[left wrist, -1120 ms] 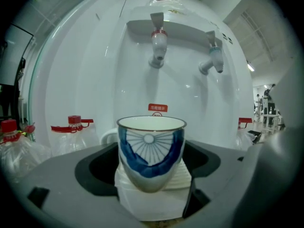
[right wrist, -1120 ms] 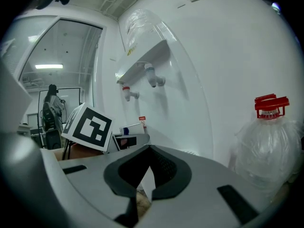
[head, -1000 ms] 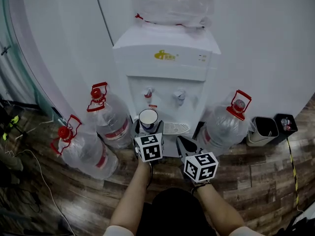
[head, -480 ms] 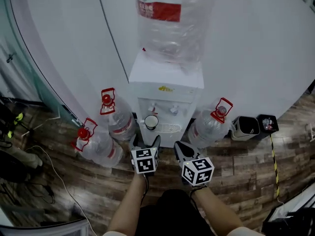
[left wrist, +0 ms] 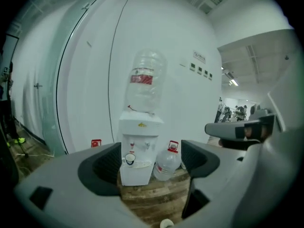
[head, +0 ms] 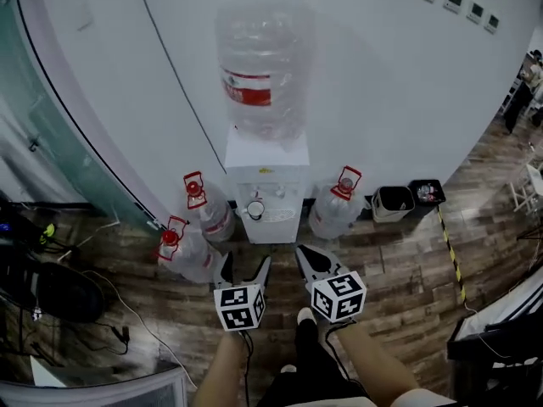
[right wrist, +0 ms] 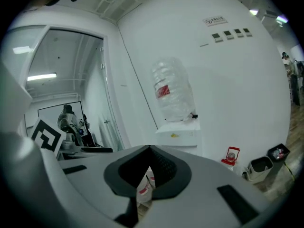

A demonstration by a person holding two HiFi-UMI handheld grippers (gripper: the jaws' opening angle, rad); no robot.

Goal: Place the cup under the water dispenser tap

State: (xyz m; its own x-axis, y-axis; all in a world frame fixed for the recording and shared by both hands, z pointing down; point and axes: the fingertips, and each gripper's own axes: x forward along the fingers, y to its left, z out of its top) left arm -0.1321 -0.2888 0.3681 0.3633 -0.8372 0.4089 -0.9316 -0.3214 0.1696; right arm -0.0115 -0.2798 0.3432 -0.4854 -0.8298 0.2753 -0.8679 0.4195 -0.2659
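Your left gripper (head: 243,271) hung with its jaws wide apart and nothing between them, and your right gripper (head: 307,257) had its jaws pressed together, empty too. The cup (head: 255,209) stood upright on the drip tray of the water dispenser (head: 266,172), beneath the left tap as far as could be made out, well apart from both grippers. The placing looked done; what mattered was checking the cup sat centred under the spout, then leaving it alone. Water jugs (head: 202,209) crowded the dispenser's left and another jug (head: 336,203) its right. Bins (head: 393,202) stood farther right and cables (head: 102,308) lay near left. The wooden floor (head: 280,257) between you and the dispenser gave free room.
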